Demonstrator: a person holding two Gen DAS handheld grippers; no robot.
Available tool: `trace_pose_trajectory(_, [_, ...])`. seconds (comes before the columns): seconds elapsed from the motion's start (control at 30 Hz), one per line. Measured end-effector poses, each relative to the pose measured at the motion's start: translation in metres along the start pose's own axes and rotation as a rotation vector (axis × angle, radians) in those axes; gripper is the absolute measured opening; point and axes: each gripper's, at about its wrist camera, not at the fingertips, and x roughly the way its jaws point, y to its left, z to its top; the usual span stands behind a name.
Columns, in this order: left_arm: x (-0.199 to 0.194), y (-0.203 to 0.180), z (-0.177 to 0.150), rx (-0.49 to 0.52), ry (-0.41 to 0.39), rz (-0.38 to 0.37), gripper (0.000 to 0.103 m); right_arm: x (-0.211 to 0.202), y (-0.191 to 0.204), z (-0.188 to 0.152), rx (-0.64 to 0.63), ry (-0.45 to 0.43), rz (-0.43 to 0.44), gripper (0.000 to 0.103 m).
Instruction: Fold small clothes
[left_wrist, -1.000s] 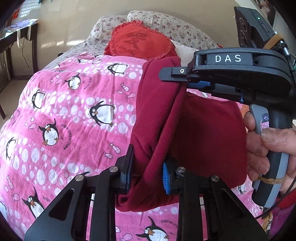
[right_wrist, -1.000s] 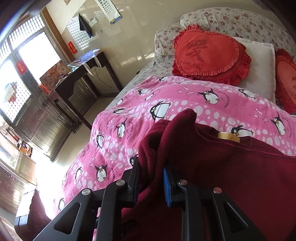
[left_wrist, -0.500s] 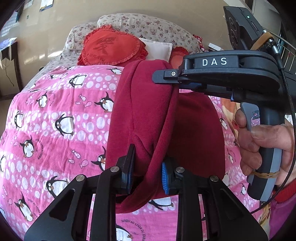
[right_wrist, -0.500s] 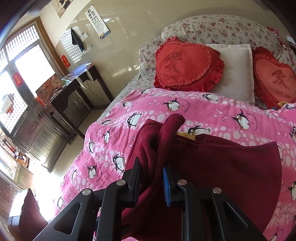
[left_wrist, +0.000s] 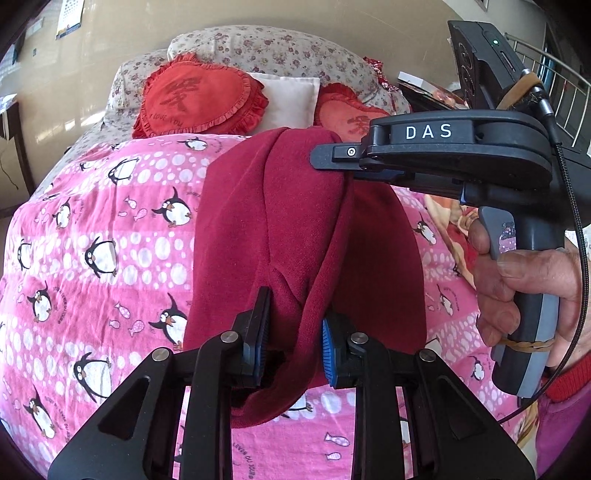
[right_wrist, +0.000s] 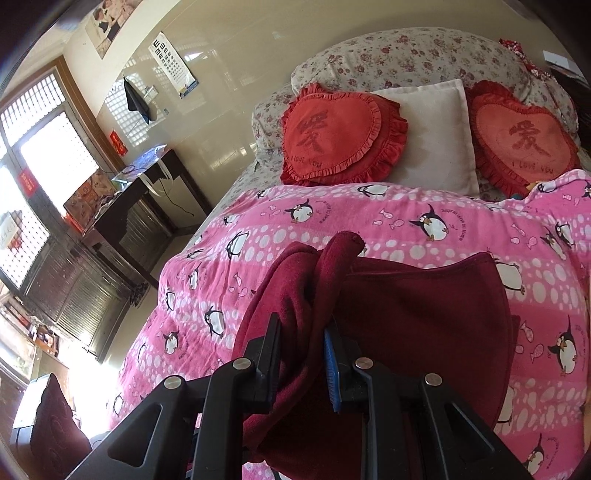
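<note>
While the left wrist view looks up the bed, these lines hold:
Left gripper: low centre of frame, its two black fingers with blue pads pinched on a bunched fold of cloth.
Dark red soft knit garment: centre of frame, lifted, stretched from the left gripper up to the right gripper; its lower hem hangs over the pink penguin-print bedspread.
Right gripper: upper right of frame, seen side-on, black body marked DAS, tips clamped on the garment's upper edge; the fingertips themselves are sunk in the cloth.
Right hand: right edge, wrapped round the grey handle, partly cut off.
Hidden: the bedspread behind the garment.

Right wrist view:
Right gripper: low centre, fingers narrowed on a thick roll of the garment.
Garment: centre and lower right, spread as a broad panel above the bedspread; its bottom is cut off by the frame.
Red heart-shaped frilled cushions: upper right, flanking a plain white pillow.
Dark wooden desk: left; items on it too small to identify.
</note>
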Motion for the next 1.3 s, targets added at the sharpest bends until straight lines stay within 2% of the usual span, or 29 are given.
trace_pose_trajectory(0.13, [0.005,-0.009,0.001,0.010,0.011,-0.006,0.022,-0.009,-0.012,-0.001,0.016,-0.013,-0.013,0.019])
trace_pose_trajectory(0.23, [0.010,-0.015,0.002,0.010,0.021,-0.008,0.021,-0.014,-0.021,0.000,0.026,-0.022,-0.023,0.015])
trace_pose_trajectory(0.3, [0.014,-0.017,0.003,0.004,0.032,-0.014,0.021,-0.019,-0.028,0.001,0.039,-0.033,-0.027,0.005])
trace_pose_trajectory(0.47, [0.018,-0.018,0.002,-0.002,0.039,-0.012,0.021,-0.023,-0.059,-0.003,0.162,-0.023,0.040,0.007])
trace_pose_trajectory(0.53, [0.019,-0.018,0.002,0.000,0.040,-0.011,0.021,-0.024,-0.070,-0.011,0.224,-0.016,0.085,0.020])
trace_pose_trajectory(0.6, [0.019,-0.018,0.001,0.000,0.042,-0.012,0.021,-0.023,-0.075,-0.021,0.279,-0.020,0.120,0.066])
trace_pose_trajectory(0.63, [0.019,-0.018,0.000,0.000,0.042,-0.012,0.021,-0.022,-0.076,-0.026,0.299,-0.028,0.138,0.071])
trace_pose_trajectory(0.7, [0.019,-0.018,-0.001,0.002,0.044,-0.011,0.021,-0.015,-0.076,-0.032,0.321,-0.020,0.166,0.073])
trace_pose_trajectory(1.0, [0.017,-0.013,-0.003,-0.006,0.050,-0.013,0.021,0.050,-0.056,-0.034,0.320,0.125,0.197,0.072])
trace_pose_trajectory(1.03, [0.017,-0.013,-0.003,-0.005,0.052,-0.011,0.021,0.054,-0.052,-0.034,0.307,0.115,0.199,0.067])
trace_pose_trajectory(1.07, [0.017,-0.014,-0.003,-0.003,0.052,-0.008,0.021,0.054,-0.049,-0.033,0.295,0.108,0.193,0.048])
trace_pose_trajectory(1.1, [0.017,-0.014,-0.003,-0.004,0.052,-0.009,0.021,0.055,-0.048,-0.033,0.284,0.102,0.182,0.038])
trace_pose_trajectory(1.2, [0.017,-0.017,-0.001,-0.006,0.054,-0.023,0.021,0.046,-0.040,-0.029,0.211,0.064,0.138,0.025])
trace_pose_trajectory(1.3, [0.015,-0.028,0.003,0.017,0.048,-0.041,0.021,0.031,-0.032,-0.026,0.126,0.031,0.081,0.022])
